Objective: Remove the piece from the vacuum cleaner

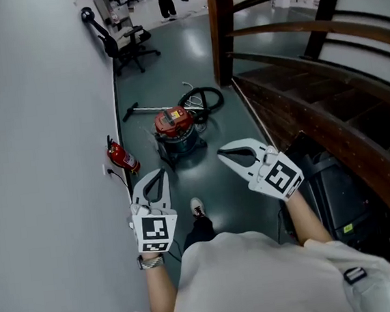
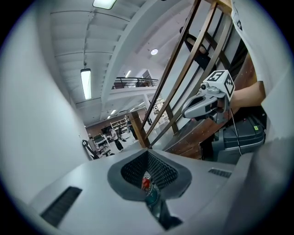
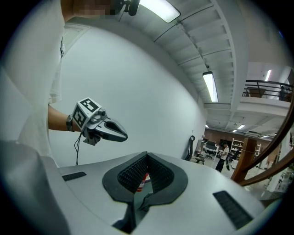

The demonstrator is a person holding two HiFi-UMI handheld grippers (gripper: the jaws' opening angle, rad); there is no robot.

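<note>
So you're on the approach: the vacuum cleaner (image 1: 176,127) stands on the floor (image 1: 172,58) ahead, near the wall (image 1: 38,98). Your left gripper (image 1: 159,173) and right gripper (image 1: 222,153) are pressed together, empty; spread the jaws before reaching in.

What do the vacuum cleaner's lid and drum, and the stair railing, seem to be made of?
Lid: probably glossy red plastic; it shows bright highlights.
Drum: dark grey, perhaps painted metal or plastic; too small to tell.
Railing: varnished wood, brown with a soft sheen.
</note>
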